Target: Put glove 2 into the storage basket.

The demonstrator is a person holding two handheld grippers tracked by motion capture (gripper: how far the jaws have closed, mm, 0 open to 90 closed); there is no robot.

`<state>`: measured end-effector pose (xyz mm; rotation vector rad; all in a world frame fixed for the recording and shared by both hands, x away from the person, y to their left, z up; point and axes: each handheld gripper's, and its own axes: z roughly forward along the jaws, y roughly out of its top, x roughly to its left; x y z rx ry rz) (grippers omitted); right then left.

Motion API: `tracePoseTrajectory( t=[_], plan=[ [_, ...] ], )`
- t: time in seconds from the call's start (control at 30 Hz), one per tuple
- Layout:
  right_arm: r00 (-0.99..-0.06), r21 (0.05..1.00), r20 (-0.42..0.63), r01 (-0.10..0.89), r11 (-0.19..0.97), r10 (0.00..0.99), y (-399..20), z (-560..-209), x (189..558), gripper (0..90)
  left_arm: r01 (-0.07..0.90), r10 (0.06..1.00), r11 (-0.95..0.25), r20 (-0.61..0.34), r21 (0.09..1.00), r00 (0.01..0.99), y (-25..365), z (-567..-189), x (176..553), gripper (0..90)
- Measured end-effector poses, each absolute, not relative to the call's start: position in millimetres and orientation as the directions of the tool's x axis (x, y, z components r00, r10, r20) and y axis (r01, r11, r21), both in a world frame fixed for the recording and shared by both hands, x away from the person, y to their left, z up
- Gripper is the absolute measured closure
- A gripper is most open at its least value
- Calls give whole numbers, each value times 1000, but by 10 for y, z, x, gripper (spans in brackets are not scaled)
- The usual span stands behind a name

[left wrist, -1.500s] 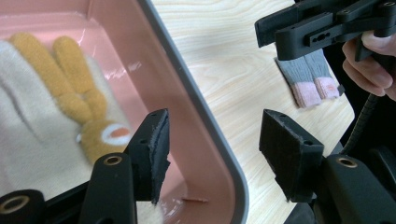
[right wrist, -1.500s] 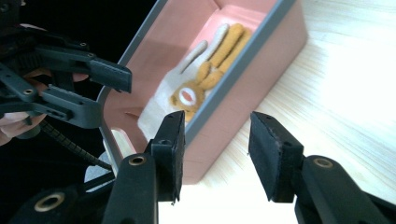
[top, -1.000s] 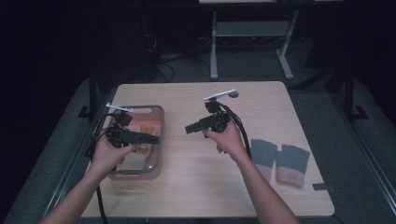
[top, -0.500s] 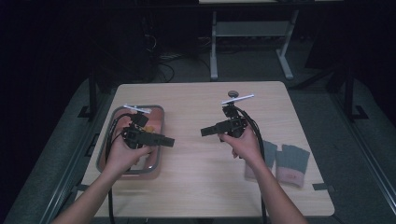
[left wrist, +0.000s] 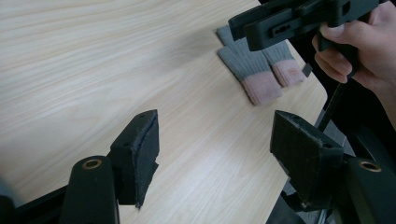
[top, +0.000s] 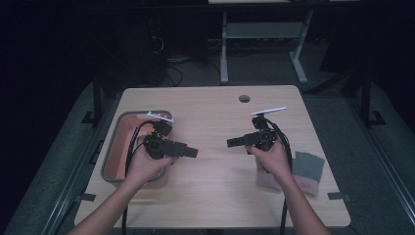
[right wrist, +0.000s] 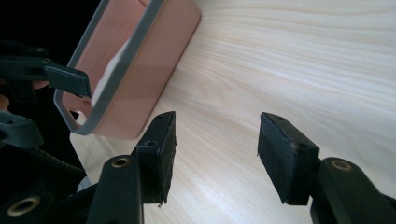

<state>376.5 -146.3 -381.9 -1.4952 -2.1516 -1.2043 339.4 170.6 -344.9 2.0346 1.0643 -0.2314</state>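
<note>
Two socks (top: 307, 171) under right gripper (top: 230, 143)

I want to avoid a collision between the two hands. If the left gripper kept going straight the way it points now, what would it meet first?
Most likely the right gripper: in the high view the left gripper points across the bare table at it, jaws open and empty. Its own view aims nearer the gloves, so depth is uncertain.

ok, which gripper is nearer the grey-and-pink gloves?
Right. The right gripper is held just beside the gloves, its hand partly over them. The left gripper is across the table, by the pink tray.
</note>
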Motion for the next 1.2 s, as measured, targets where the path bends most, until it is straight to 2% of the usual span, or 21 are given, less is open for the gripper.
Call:
tracePoseTrajectory(
  t=[0.67,1.2],
  plan=[
    [-361,443,592,893,83,720,-2034,-3985,3542,464,732,538,-362,-512,577,670,1188,-3590,3313,311],
    [-318,439,551,897,56,772,-2381,-4042,3410,433,724,500,-370,-531,583,684,928,-3674,3274,310]
  ],
)
